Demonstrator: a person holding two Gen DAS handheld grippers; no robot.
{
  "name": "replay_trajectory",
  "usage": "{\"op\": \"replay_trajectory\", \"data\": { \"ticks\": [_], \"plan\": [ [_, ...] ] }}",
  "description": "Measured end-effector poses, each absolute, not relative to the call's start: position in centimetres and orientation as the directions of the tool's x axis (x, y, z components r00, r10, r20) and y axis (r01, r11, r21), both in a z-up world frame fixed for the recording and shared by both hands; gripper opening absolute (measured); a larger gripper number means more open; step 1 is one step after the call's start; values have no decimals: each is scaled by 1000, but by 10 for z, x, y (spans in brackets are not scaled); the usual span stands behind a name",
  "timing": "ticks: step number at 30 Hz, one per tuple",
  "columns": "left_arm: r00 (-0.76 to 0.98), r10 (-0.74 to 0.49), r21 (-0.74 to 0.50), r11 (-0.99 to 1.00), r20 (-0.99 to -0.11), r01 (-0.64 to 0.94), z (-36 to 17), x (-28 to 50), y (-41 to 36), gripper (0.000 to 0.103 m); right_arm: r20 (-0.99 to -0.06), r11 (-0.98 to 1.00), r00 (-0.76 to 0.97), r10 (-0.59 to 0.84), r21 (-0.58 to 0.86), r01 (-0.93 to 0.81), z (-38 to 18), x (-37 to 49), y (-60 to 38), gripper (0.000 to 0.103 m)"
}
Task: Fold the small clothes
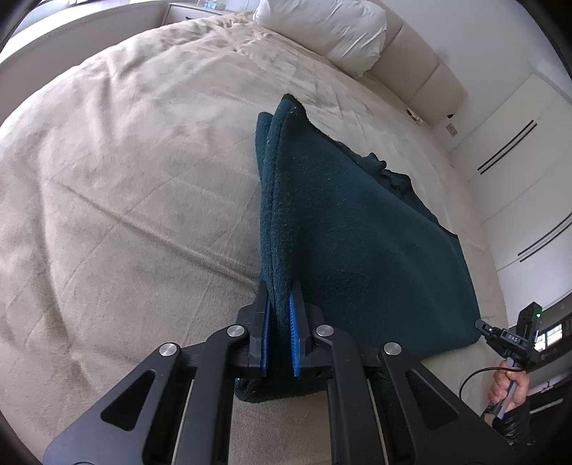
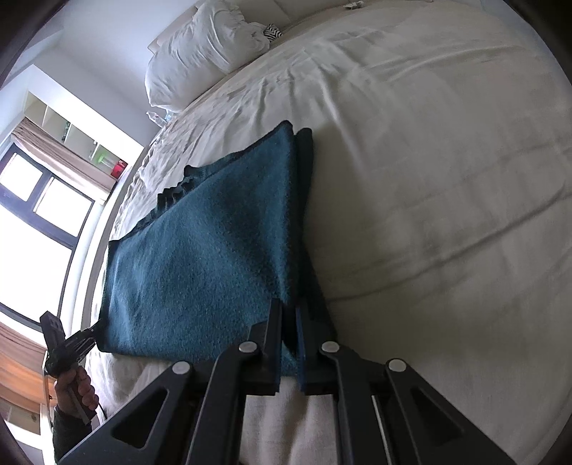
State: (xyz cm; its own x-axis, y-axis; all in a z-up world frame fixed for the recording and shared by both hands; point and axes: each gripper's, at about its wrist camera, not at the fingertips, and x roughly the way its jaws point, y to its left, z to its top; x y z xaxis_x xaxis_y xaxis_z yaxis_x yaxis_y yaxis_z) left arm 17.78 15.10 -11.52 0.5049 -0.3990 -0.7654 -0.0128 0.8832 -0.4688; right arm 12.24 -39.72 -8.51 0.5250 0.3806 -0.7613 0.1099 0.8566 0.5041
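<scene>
A dark teal fleece cloth (image 1: 357,232) is stretched over the beige bed between both grippers, doubled over with its far fold resting on the bed. My left gripper (image 1: 279,297) is shut on the cloth's near left corner, blue pads pressing both layers. My right gripper (image 2: 289,307) is shut on the cloth (image 2: 214,250) at its near right corner. In the left wrist view the right gripper (image 1: 481,324) pinches the far corner, held by a hand (image 1: 507,388). In the right wrist view the left gripper (image 2: 93,327) grips the opposite corner.
The beige bedspread (image 1: 125,179) spreads wide to the left. A white pillow (image 1: 332,28) lies at the headboard (image 1: 422,71). White wardrobe doors (image 1: 518,161) stand to the right. In the right wrist view a window (image 2: 39,229) and a pillow (image 2: 203,50) flank the bed (image 2: 447,179).
</scene>
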Motion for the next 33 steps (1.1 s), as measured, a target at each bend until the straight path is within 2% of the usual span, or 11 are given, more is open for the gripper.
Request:
{"op": "replay_trajectory", "data": {
  "ticks": [12,20,33],
  "plan": [
    [482,-414,-483,875,-772,-21,-117,183,151,8,-764,852,526,374,508,131,-86,111,-403,7],
    [460,-383,-439,898,-801,-17,-119,185,146,8,-762,838,523,383,525,151,-94,109,-407,7],
    [451,-389,-451,892,-803,-33,-127,160,151,6,-768,847,520,374,511,146,-93,111,-406,7]
  ]
}}
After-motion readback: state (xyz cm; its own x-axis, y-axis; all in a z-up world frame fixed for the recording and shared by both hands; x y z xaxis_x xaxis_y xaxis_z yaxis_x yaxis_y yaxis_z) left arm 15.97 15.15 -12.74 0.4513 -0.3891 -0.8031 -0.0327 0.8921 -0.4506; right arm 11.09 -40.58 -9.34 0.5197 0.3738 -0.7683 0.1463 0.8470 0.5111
